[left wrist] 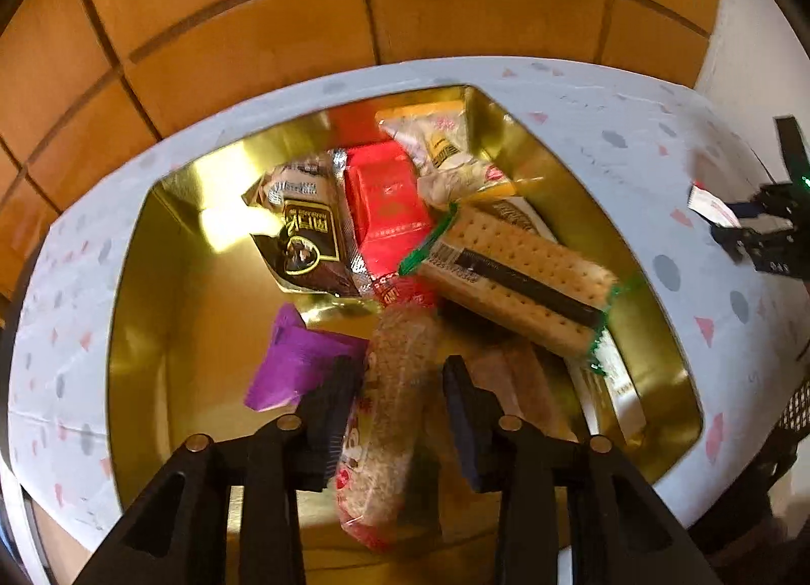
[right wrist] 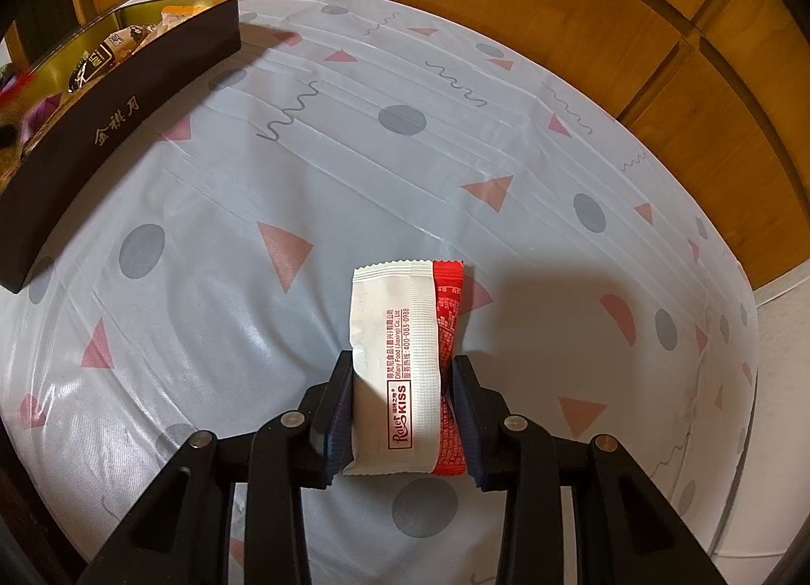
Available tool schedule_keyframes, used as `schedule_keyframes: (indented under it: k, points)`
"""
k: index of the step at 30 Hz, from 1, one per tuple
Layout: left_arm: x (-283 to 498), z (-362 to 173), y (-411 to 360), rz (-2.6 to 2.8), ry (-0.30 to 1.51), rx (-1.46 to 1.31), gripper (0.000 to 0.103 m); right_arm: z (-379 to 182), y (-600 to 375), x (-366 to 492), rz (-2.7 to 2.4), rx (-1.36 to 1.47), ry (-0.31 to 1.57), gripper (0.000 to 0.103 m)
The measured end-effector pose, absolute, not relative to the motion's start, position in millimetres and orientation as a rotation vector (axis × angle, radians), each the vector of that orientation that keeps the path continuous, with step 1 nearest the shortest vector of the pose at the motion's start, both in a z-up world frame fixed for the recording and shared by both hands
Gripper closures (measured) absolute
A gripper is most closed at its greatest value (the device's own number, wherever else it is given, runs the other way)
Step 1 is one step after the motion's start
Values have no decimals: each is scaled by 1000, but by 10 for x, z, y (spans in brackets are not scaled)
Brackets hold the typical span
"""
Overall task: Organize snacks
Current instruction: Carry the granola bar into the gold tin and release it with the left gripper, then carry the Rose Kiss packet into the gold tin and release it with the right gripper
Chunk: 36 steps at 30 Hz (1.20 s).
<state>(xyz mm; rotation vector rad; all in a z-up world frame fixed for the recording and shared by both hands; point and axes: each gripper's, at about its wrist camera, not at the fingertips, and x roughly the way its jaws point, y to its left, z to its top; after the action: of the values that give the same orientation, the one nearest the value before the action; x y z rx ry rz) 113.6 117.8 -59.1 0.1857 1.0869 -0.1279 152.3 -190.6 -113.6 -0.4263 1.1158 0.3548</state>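
Snacks (left wrist: 390, 210) inside gold-lined box (left wrist: 152, 281)

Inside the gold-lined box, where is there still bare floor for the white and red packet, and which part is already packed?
Bare gold floor remains along the box's left side, bordered by the left wall, the dark brown packet and the purple packet. The centre and right are crowded: red packet, cracker pack and more. The right hand-held gripper grips the white and red packet.
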Motion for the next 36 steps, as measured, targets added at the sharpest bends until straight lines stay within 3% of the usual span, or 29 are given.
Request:
schedule_keyframes:
  k: [11, 20, 36]
  points:
    - [1255, -780, 1439, 14, 1164, 93, 62, -1137, -1912, 1534, 358, -427, 1117, 66]
    - [955, -454, 1541, 46, 1004, -90, 62, -1143, -1914, 1541, 358, -427, 1117, 65]
    - [476, -224, 1428, 202, 890, -95, 62, -1141, -1853, 1488, 345, -469, 1096, 67]
